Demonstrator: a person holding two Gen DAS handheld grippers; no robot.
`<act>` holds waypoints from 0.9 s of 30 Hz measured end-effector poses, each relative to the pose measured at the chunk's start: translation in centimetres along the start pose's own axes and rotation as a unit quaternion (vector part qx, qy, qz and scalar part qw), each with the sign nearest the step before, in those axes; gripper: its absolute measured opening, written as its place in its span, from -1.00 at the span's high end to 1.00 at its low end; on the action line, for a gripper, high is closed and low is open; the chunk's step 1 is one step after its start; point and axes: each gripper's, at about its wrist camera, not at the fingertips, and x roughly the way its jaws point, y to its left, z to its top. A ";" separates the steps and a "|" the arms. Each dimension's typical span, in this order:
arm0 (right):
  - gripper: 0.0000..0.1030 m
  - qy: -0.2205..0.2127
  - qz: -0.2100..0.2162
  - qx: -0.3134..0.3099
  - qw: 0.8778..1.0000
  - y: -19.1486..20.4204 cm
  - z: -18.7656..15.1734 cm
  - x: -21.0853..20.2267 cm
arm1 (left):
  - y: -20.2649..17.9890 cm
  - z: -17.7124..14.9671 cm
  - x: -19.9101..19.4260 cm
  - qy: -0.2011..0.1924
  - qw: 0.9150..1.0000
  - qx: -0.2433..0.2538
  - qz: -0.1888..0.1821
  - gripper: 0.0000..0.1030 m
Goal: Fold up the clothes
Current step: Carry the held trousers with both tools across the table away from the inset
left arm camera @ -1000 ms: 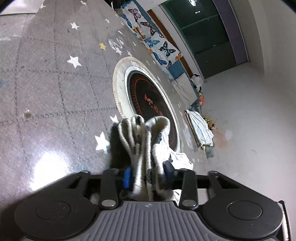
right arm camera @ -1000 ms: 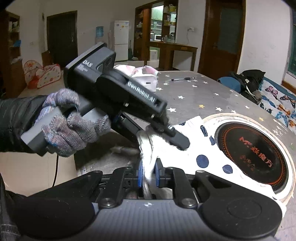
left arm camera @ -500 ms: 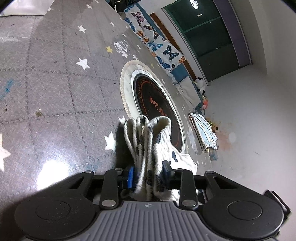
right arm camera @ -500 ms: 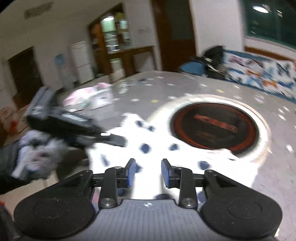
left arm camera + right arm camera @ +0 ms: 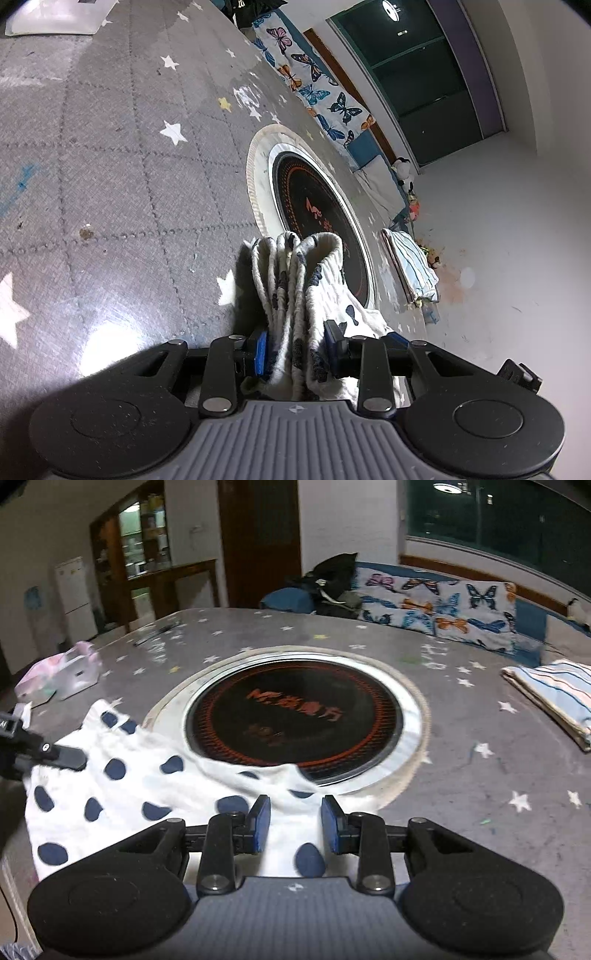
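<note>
Grey star-print table (image 5: 461,775): dotted garment (image 5: 122,786), striped folded cloth (image 5: 554,694), inset hotplate (image 5: 295,716).

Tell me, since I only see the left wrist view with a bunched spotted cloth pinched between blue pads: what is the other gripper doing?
Observer: The right gripper is open, jaws apart above the spotted cloth's near edge.
Operator: Is the rest of the cloth bunched too?
Observer: No, it lies spread on the table, one edge overlapping the round cooktop.
Operator: What's beyond the table?
Observer: A white fridge stands by the far wall, on the left.
</note>
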 end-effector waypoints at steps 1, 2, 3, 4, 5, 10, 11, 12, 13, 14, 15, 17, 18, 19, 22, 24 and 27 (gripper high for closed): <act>0.40 -0.001 -0.001 -0.002 1.000 0.1 0.0 -0.2 | 0.0 0.0 0.0 0.000 1.000 0.001 0.001 0.36; 0.35 -0.003 -0.002 -0.005 1.000 0.1 0.0 -0.3 | -0.1 0.0 0.0 0.000 1.000 0.001 0.002 0.36; 0.31 -0.004 -0.003 -0.007 1.000 0.2 0.0 -0.5 | -0.1 0.0 0.0 0.000 1.000 0.001 0.002 0.36; 0.23 -0.005 0.007 -0.018 1.000 0.8 0.0 -0.8 | -0.1 0.0 0.0 0.000 1.000 0.001 0.002 0.36; 0.23 -0.004 0.020 -0.030 0.999 1.7 -0.2 -1.0 | -0.2 0.1 0.0 0.000 1.000 0.002 0.002 0.36; 0.13 0.006 0.077 -0.087 0.993 5.9 -1.0 -1.7 | -0.1 0.0 0.0 -0.001 1.000 0.003 0.003 0.36; 0.13 0.008 0.083 -0.099 0.992 6.6 -1.3 -1.7 | -0.1 0.0 0.0 -0.002 1.000 0.002 0.003 0.36; 0.13 0.011 0.087 -0.111 0.990 7.4 -1.8 -1.9 | -0.1 0.0 -0.1 -0.003 1.000 0.001 0.003 0.36; 0.13 0.015 0.086 -0.120 0.989 8.0 -2.2 -2.0 | 0.0 0.0 -0.1 -0.003 1.000 0.000 0.002 0.36; 0.13 0.017 0.085 -0.126 0.988 8.3 -2.6 -2.3 | 0.0 0.0 -0.1 -0.004 1.000 -0.001 0.002 0.36; 0.13 0.018 0.085 -0.127 0.988 8.4 -3.0 -2.6 | 0.0 0.0 -0.1 -0.004 1.000 -0.001 0.002 0.36; 0.13 0.022 0.087 -0.122 0.988 8.1 -3.5 -3.3 | 0.1 0.0 -0.1 -0.004 1.000 -0.001 0.001 0.36; 0.13 0.024 0.089 -0.117 0.989 7.9 -3.7 -3.7 | 0.1 0.0 -0.1 -0.004 1.000 -0.001 0.000 0.36; 0.13 0.027 0.091 -0.112 0.989 7.6 -4.0 -4.0 | 0.1 0.0 -0.1 -0.004 1.000 -0.001 0.000 0.36; 0.12 0.034 0.097 -0.085 0.991 6.6 -4.5 -4.8 | 0.1 0.0 -0.1 -0.004 1.000 -0.002 -0.002 0.36; 0.11 0.039 0.096 -0.064 0.993 5.7 -4.8 -5.1 | 0.1 0.0 -0.1 -0.004 1.000 -0.002 -0.002 0.36; 0.11 0.037 0.087 -0.036 0.995 4.4 -4.9 -5.2 | 0.1 0.0 -0.1 -0.004 1.000 -0.001 0.000 0.36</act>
